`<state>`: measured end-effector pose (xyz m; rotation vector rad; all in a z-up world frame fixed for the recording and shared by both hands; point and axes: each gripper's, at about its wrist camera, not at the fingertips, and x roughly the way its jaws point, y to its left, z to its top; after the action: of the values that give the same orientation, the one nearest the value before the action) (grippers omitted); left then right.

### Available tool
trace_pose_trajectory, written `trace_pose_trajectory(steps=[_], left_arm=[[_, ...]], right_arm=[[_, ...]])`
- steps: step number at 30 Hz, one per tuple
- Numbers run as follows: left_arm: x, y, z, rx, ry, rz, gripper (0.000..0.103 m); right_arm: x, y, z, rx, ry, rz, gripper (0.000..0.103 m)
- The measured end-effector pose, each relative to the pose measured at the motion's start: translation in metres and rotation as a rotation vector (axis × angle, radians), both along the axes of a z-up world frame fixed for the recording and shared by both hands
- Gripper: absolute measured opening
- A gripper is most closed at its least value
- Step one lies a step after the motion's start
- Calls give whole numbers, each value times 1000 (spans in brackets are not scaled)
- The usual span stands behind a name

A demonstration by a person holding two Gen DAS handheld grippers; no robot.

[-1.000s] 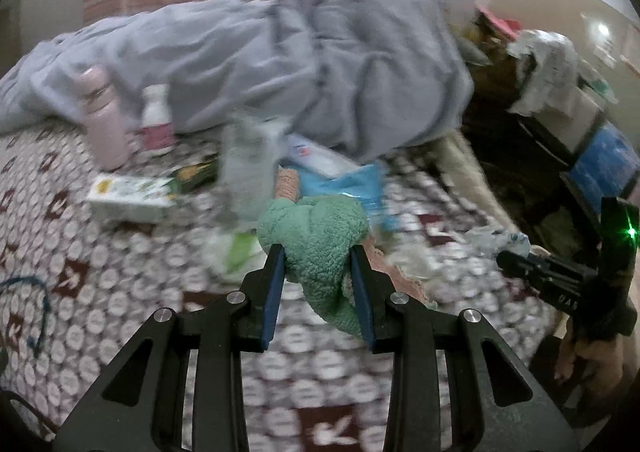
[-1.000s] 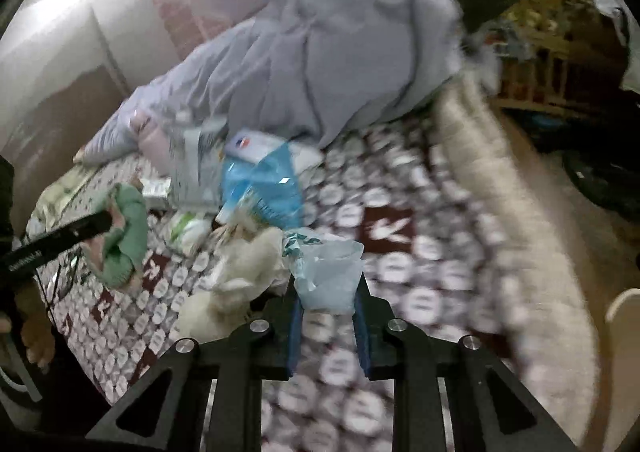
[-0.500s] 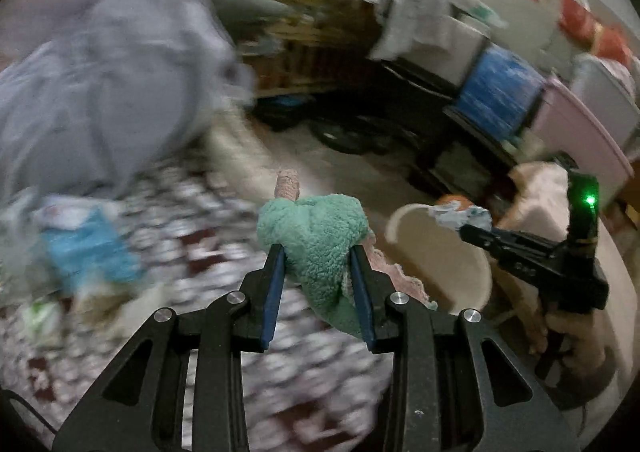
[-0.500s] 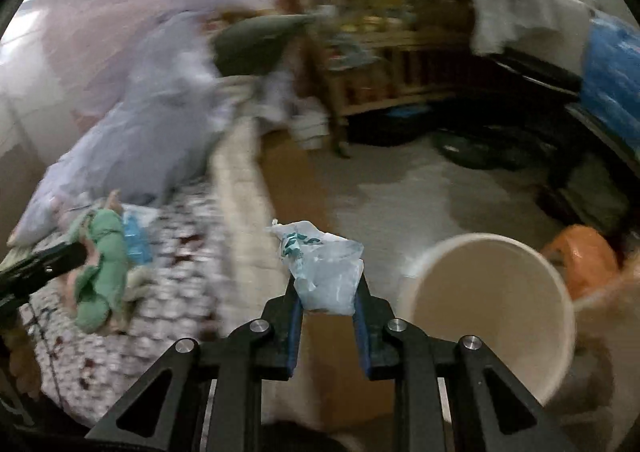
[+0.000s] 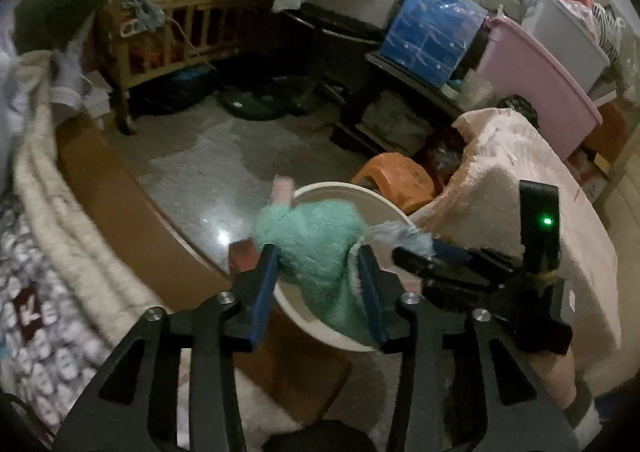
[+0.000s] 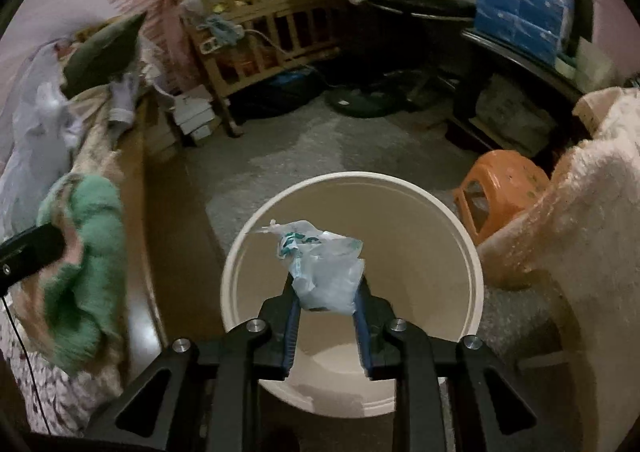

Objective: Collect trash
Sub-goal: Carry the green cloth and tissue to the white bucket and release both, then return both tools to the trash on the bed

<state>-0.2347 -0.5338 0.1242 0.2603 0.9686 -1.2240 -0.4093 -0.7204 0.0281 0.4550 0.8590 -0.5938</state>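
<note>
Right tool (image 6: pixel 325 300) clamped on a crumpled clear plastic bag (image 6: pixel 320 272) with green print, unreadable, held over the open mouth of the cream bucket (image 6: pixel 460 312) on the floor. Left tool (image 5: pixel 320 268) clamped on a fuzzy green cloth (image 5: pixel 316 248), over the bucket's near rim beside the bed (image 5: pixel 60 236). Orange stool (image 6: pixel 504 188) just behind bucket. No legible brands or labels.

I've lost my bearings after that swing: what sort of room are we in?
Most likely a cluttered bedroom: a bed edge with patterned bedding, a wooden baby crib, and stacked storage tubs along the wall.
</note>
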Motion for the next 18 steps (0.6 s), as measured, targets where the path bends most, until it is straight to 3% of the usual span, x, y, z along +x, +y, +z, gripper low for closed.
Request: trace_pose_trajectory(steps=[1, 2, 7, 18], left_arm=[[2, -2, -3, -4, 17, 3, 44], [5, -3, -4, -8, 29, 10, 48], [14, 11, -4, 8, 37, 51, 50], [28, 84, 9, 34, -126, 217, 50]], right_arm=[[-1, -1, 0, 3, -12, -7, 62], [-1, -2, 0, 8, -26, -11, 64], [7, 3, -7, 29, -13, 2, 64], [29, 36, -13, 47, 0, 78, 64]])
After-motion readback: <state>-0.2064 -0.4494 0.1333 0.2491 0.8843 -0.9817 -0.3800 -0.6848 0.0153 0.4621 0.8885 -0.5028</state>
